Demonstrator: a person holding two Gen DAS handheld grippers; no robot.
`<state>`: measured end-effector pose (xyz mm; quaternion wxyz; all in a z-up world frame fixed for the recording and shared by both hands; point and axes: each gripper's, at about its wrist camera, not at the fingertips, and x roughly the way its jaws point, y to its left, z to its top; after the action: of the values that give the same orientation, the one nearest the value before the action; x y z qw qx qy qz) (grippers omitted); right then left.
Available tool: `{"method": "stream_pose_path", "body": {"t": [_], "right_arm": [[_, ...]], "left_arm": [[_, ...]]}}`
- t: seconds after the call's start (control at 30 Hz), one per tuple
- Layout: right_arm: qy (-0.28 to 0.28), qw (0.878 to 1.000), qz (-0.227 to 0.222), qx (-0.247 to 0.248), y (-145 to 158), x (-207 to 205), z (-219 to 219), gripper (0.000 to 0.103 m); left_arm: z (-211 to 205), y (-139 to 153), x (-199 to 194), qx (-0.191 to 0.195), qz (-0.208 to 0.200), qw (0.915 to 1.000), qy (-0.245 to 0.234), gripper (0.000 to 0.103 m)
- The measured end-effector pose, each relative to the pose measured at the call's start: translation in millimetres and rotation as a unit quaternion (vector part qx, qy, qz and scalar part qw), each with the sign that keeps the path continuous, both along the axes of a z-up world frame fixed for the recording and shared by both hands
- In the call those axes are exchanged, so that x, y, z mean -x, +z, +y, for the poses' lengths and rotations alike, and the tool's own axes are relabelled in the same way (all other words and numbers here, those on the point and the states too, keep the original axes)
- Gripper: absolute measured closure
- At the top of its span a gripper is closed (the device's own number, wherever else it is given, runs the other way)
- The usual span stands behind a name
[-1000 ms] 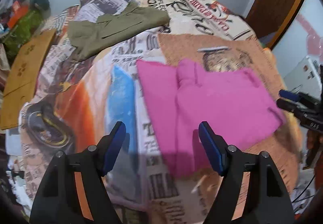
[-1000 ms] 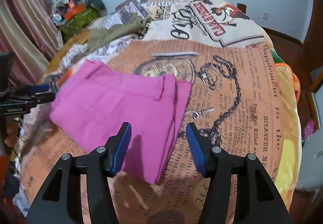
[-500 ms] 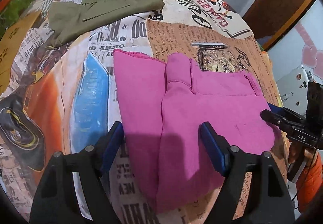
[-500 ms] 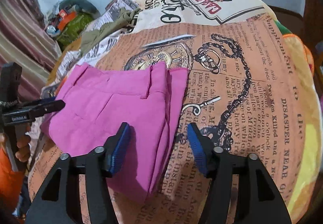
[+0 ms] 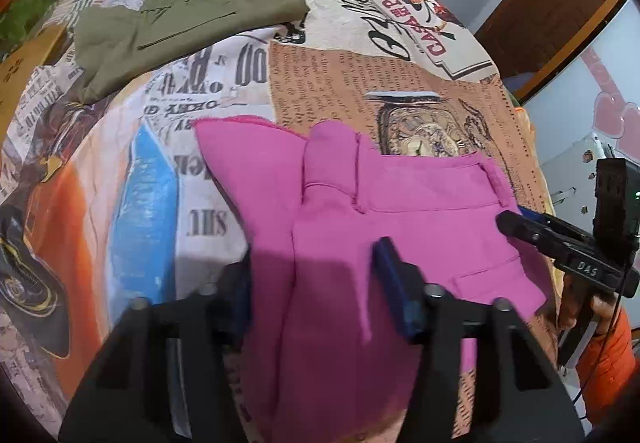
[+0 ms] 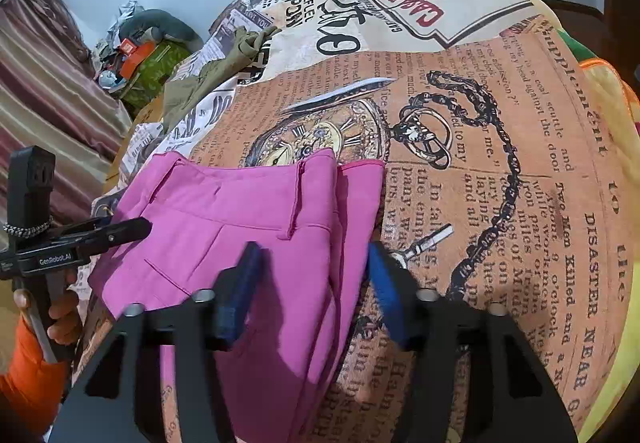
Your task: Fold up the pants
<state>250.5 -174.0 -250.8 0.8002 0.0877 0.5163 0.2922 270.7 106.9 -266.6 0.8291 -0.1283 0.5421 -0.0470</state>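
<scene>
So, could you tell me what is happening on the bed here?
A person in orange sleeves is folding pink pants on a newspaper-print bedspread, with a handheld gripper in each hand. The left gripper and the right gripper are both over the near edge of the pants, jaws closing with pink fabric between them. The pants are already folded at least once. A pair of olive pants lies apart at the far side.

Right tool (image 6: 308,283) closing astride pink pants (image 6: 224,219) (folded), newsprint bedspread (image 6: 500,171)
</scene>
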Motion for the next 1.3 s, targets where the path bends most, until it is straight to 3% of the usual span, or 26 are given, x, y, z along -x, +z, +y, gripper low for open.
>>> {"method": "stream_pose_path", "body": {"t": [0.1,0.3,0.53,0.9,1.1,1.3], "right_arm": [[0.003,1.000,0.000,-0.002,0.1,-1.1,0.7,0.076],[0.011,1.000,-0.023,0.008,7.9,0.5,6.7,0.089],[0.013,0.997,-0.071,0.016,31.5,5.2,14.6,0.092],[0.013,0.991,-0.137,0.000,84.2,-6.9,32.0,0.092],[0.019,0.985,-0.168,-0.011,110.1,-20.1,51.4,0.092],[0.037,0.981,-0.190,-0.012,124.3,-42.4,85.4,0.092]], "left_arm": [[-8.0,3.7,0.5,-0.018,-0.010,0.9997,-0.010,0.070],[-15.4,13.6,3.2,-0.049,-0.027,0.9983,-0.018,0.082],[-22.1,32.2,10.8,-0.077,-0.052,0.9956,-0.016,0.086],[-5.5,95.3,10.7,-0.089,-0.120,0.9887,0.010,0.086],[14.3,121.0,1.3,-0.105,-0.149,0.9827,0.031,0.086],[45.5,127.7,-15.2,-0.107,-0.157,0.9799,0.061,0.086]]}}
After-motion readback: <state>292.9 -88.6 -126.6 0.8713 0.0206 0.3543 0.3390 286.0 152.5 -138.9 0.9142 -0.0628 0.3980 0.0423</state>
